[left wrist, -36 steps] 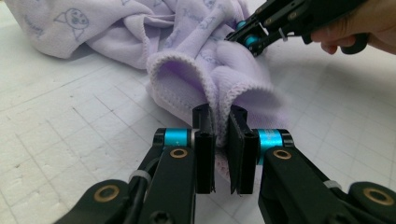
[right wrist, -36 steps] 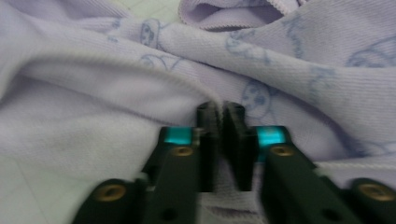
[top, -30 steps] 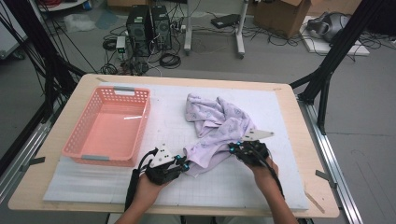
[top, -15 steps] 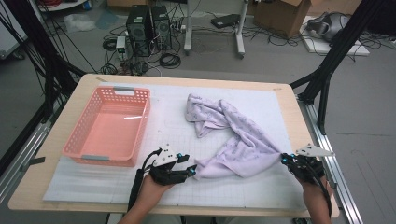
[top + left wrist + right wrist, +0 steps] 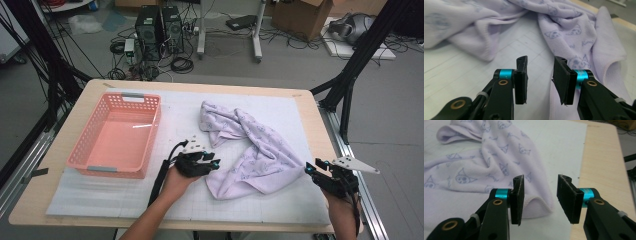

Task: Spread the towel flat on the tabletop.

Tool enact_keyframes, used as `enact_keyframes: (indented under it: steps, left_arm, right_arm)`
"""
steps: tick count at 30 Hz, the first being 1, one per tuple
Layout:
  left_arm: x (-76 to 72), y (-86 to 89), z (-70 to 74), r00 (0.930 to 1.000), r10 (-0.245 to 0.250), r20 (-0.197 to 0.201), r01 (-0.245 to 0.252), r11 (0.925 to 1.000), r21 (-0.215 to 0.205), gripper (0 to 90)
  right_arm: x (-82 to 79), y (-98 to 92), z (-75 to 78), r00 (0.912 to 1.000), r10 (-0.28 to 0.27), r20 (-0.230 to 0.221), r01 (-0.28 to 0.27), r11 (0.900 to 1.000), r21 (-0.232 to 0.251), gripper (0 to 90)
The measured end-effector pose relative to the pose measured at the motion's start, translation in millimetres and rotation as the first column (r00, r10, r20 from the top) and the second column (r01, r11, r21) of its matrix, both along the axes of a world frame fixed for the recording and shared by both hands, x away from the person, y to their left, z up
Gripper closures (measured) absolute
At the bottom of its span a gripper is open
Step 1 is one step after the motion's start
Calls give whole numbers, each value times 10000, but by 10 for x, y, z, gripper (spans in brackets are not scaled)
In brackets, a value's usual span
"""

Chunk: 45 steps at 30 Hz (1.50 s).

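A crumpled pale lilac terry towel [image 5: 250,145] printed with small grey-blue cartoon faces lies on the white gridded mat [image 5: 100,192] that covers the light wooden table [image 5: 45,165], right of the mat's middle. It is bunched and twisted: a thick rumpled fold runs from its far left end, near the centre of the mat, diagonally toward the near right, where the cloth spreads into a flatter, wider flap. Its edge is finished with a narrow stitched hem, which curls up in a soft loop at the corner nearest the right gripper. The pile looks soft and short, with ridges and shadowed hollows between the folds.

The left gripper [image 5: 212,162] sits low over the mat at the towel's near left edge. Its fingers [image 5: 521,75] stand apart with bare mat and a strip of towel behind the gap; they have just been closing somewhat, and nothing is pinched between them. The right gripper [image 5: 312,170] hovers by the mat's right edge, just off the towel's near right corner. Its fingers [image 5: 517,195] are apart as well, having just been opening, with the hemmed corner lying beyond them, not clamped.

A salmon-pink perforated plastic basket [image 5: 80,155] stands on the left part of the mat, well apart from the towel.
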<state>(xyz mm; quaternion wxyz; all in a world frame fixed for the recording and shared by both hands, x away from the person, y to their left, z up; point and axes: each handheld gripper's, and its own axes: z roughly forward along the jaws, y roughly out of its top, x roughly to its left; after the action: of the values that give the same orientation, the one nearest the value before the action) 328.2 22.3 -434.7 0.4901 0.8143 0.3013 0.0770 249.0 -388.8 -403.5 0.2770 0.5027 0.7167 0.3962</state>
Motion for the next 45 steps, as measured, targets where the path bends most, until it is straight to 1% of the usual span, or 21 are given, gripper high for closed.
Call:
enact_keyframes:
  steps: [2, 7, 9, 10, 12, 13, 14, 16, 19, 22, 24, 26, 29, 33, 36, 38, 40, 41, 42, 43, 45]
  left_arm:
    - [59, -171, -33, 9997, -212, -157, 220, 9984, 512, 619]
    - [54, -446, -151, 9954, -782, -556, 836, 9911, 1032, 593]
    - [31, -475, -149, 9963, -743, -423, 787, 9903, 1143, 592]
    - [20, -473, -142, 9953, -872, -425, 920, 9878, 1260, 624]
    - [-30, -472, -136, 9937, -1124, -51, 1117, 9803, 1629, 779]
    - [-46, -469, -127, 9924, -1225, -62, 1217, 9771, 1748, 866]
    - [-68, -458, -103, 9931, -1170, -84, 1164, 9740, 1942, 868]
    - [-115, -391, -73, 9963, -861, 61, 830, 9747, 2078, 872]
    - [-180, -177, -32, 9987, -462, 195, 419, 9825, 1814, 873]
    - [-274, 165, 4, 9994, 61, 355, -112, 9894, 1450, 873]
    - [-338, 351, 14, 9980, 412, 487, -473, 9902, 1311, 873]
    - [-425, 571, 19, 9958, 791, 459, -830, 9923, 916, 873]
    - [-560, 774, 20, 9927, 1063, 571, -1107, 9905, 815, 873]
    - [-734, 957, 14, 9913, 1186, 565, -1219, 9907, 600, 873]
    - [-863, 1030, -2, 9937, 1011, 485, -1041, 9926, 630, 872]
    - [-928, 1060, -13, 9943, 982, 421, -1005, 9933, 571, 872]
    - [-965, 1084, -23, 9949, 940, 360, -959, 9939, 548, 872]
    - [-971, 1086, -33, 9952, 923, 310, -937, 9944, 483, 871]
    - [-968, 1087, -40, 9956, 895, 275, -907, 9947, 475, 870]
    - [-962, 1085, -48, 9962, 838, 228, -847, 9955, 420, 869]
    - [-944, 1065, -52, 9965, 812, 174, -818, 9960, 367, 868]
  right_arm:
    - [25, 37, -48, 9998, 120, -168, -121, 9999, -47, 564]
    - [53, 88, -83, 9989, 344, -307, -345, 9994, -2, 561]
    - [52, 101, -81, 9988, 371, -310, -370, 9993, 42, 560]
    - [53, 105, -82, 9987, 394, -328, -393, 9992, 58, 559]
    - [58, 117, -86, 9985, 417, -352, -415, 9991, 63, 558]
    - [61, 126, -90, 9983, 434, -378, -430, 9990, 107, 558]
    - [64, 129, -92, 9982, 460, -377, -457, 9989, 98, 558]
    - [66, 140, -97, 9981, 490, -381, -486, 9988, 110, 558]
    - [71, 151, -111, 9976, 512, -466, -502, 9985, 212, 558]
    - [87, 174, -127, 9971, 537, -546, -524, 9983, 250, 558]
    - [109, 210, -139, 9964, 545, -648, -527, 9982, 291, 558]
    - [144, 251, -152, 9958, 609, -689, -591, 9978, 289, 560]
    - [223, 338, -167, 9942, 717, -806, -696, 9972, 290, 560]
    - [401, 577, -195, 9883, 1136, -1020, -1110, 9933, 308, 559]
    - [580, 858, -247, 9779, 1672, -1252, -1679, 9858, 52, 545]
    - [709, 1033, -298, 9723, 1789, -1507, -1841, 9827, -213, 548]
    - [813, 1158, -352, 9665, 1696, -1925, -1869, 9794, -758, 618]
    - [848, 1178, -377, 9628, 1674, -2120, -1887, 9784, -842, 666]
    - [857, 1174, -379, 9615, 1728, -2135, -1917, 9789, -711, 733]
    - [855, 1150, -371, 9603, 1786, -2142, -1980, 9775, -729, 840]
    - [816, 1081, -354, 9573, 1780, -2280, -2007, 9763, -807, 855]
